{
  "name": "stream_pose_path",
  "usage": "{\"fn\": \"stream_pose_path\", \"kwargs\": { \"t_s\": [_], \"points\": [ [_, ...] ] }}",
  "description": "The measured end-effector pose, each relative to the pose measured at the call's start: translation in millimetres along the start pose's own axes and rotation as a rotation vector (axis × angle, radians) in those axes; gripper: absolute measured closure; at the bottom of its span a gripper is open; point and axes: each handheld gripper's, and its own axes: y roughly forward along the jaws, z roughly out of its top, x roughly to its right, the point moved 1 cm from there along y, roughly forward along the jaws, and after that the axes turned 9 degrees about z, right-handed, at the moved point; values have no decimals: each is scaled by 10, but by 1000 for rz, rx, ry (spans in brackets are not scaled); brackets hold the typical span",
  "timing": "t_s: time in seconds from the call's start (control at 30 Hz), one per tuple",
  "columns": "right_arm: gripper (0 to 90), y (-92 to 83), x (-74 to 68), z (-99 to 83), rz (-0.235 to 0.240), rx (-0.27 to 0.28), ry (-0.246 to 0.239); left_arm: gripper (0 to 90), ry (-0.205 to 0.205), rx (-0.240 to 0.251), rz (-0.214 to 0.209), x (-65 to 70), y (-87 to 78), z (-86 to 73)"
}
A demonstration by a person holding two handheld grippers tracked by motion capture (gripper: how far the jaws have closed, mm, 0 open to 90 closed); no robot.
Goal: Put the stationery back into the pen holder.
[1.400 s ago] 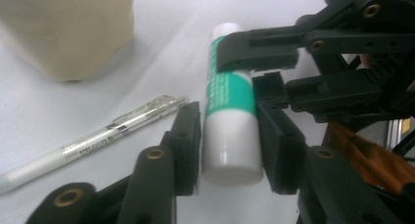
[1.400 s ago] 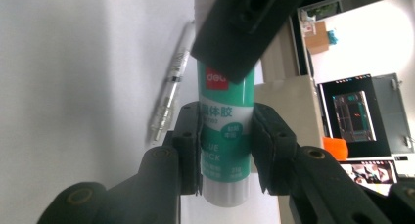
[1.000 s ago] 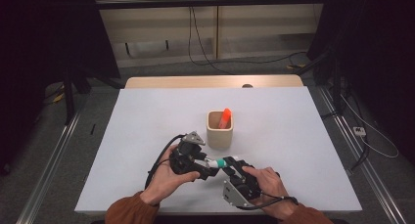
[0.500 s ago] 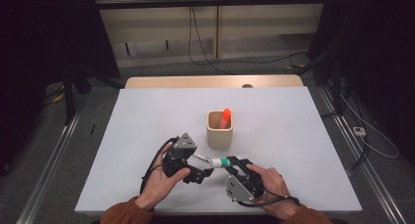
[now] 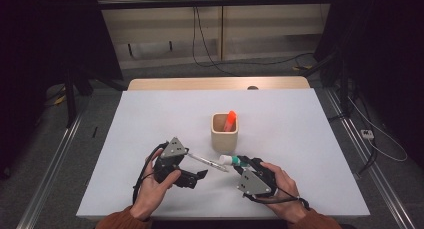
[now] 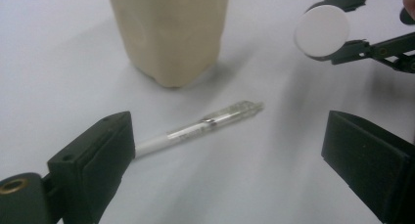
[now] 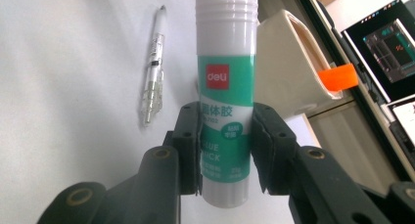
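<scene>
A clear and white pen (image 5: 206, 162) lies flat on the white table (image 5: 150, 119), in front of a beige cup (image 5: 225, 132) that holds an orange marker (image 5: 230, 120). My left gripper (image 5: 193, 167) stands open beside the pen's left end; its jaws have just been opening. In the left gripper view the pen (image 6: 205, 125) lies loose on the table between the wide jaws, which do not touch it. My right gripper (image 7: 226, 131) is shut on a white and green glue stick (image 7: 226, 87), whose cap points towards the cup (image 7: 288, 72).
A wooden strip (image 5: 215, 83) runs along the table's far edge. Dark floor, rails and cables surround the table. The person's hands come in over the near edge. Bare table lies left, right and beyond the cup.
The left gripper has opened, let go of the pen and drawn back to the left; the pen now lies on the table. The right gripper has kept still with the glue stick.
</scene>
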Motion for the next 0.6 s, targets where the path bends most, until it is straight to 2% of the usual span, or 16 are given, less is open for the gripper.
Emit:
{"fn": "stream_pose_path", "kwargs": {
  "t_s": [0.1,0.2,0.4,0.5,0.6],
  "points": [
    [672,-17,28,-5,-2,11,35,56,-8,28,26,-42,-57,-36],
    [673,-38,52,-3,-23,20,57,56,-25,38,13,-94,-108,-82],
    [672,-80,103,-13,-35,59,122,57,-49,57,51,-216,-195,-191],
    [673,-118,134,8,-46,79,146,57,-61,59,52,-287,-232,-231],
    [672,-138,165,7,-39,99,198,59,-74,69,65,-340,-275,-275]
  ]
}}
